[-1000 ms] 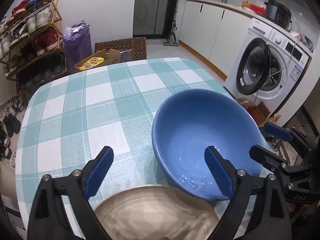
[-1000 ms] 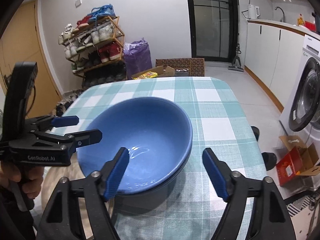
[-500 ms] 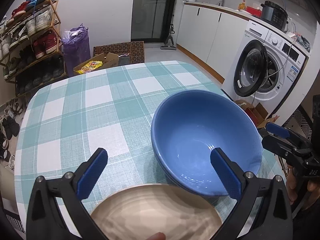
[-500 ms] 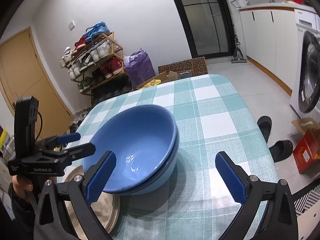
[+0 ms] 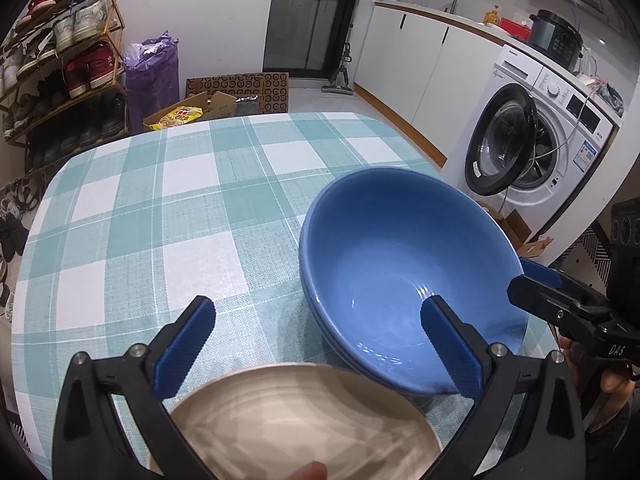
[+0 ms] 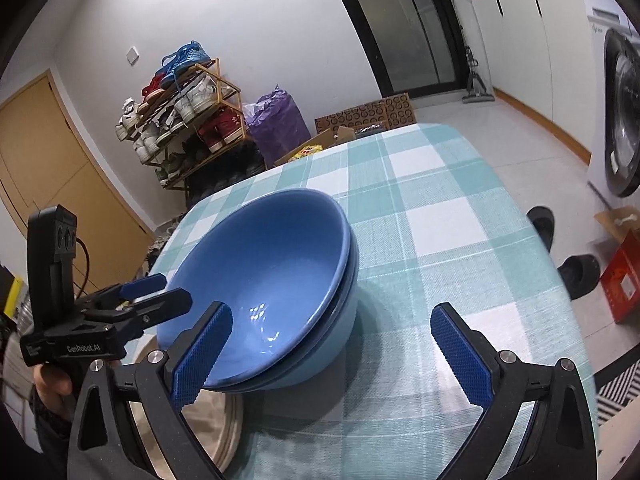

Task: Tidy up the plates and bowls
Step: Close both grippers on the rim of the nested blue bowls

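Checked tabletop (image 5: 168, 208) carries two nested blue bowls (image 5: 404, 272), empty, beside a beige plate (image 5: 296, 424); my left tongs (image 5: 316, 344) and right tongs (image 6: 332, 356) gape apart.

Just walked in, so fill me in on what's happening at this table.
A person is tidying dishes with a handheld gripper in each hand. Blue bowls sit nested in a stack on the checked table; at least two rims show. A beige plate lies beside the stack, close under the left gripper. Both the left and the right gripper are open and hold nothing. The right gripper hangs by the stack, not touching it.
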Action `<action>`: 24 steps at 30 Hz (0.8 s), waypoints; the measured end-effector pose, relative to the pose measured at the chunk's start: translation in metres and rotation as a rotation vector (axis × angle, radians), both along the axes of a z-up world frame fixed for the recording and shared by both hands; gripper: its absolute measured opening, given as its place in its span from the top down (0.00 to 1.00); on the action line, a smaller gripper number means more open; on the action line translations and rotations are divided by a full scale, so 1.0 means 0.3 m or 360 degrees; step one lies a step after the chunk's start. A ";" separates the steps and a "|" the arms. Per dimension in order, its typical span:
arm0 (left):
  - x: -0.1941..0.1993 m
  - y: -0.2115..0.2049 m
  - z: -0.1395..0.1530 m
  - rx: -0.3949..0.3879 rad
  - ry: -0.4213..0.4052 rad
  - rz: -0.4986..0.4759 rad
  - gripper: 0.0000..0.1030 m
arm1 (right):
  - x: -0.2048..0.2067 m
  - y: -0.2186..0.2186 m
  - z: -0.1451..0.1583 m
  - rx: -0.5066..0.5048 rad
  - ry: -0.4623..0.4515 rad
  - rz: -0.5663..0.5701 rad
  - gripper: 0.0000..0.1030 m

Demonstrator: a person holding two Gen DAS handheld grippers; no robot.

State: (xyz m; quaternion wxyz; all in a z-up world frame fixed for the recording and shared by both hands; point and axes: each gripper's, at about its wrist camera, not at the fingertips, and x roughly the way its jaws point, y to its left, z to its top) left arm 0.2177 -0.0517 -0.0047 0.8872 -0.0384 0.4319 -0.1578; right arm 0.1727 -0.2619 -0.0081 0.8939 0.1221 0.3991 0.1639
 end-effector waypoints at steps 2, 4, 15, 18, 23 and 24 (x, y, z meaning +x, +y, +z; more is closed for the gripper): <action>0.001 -0.002 -0.004 0.0004 0.0007 0.0001 0.00 | 0.002 0.005 -0.003 0.0017 0.0005 0.0004 0.02; 0.003 0.000 -0.009 0.0001 0.0011 0.0009 0.00 | -0.001 0.011 -0.004 0.0016 0.0004 0.0009 0.02; -0.001 -0.017 -0.023 0.0026 -0.0005 -0.0030 0.00 | 0.005 0.045 -0.044 0.0011 0.0051 0.0036 0.02; 0.005 -0.007 -0.025 -0.0004 0.0004 -0.0020 0.00 | 0.005 0.049 -0.051 0.0030 0.0058 0.0052 0.02; 0.018 0.013 -0.033 -0.0031 0.0038 0.0027 0.00 | 0.004 0.062 -0.060 0.0040 0.0067 0.0082 0.11; 0.019 0.016 -0.035 -0.0037 0.0040 0.0037 0.00 | 0.005 0.065 -0.063 0.0044 0.0072 0.0084 0.13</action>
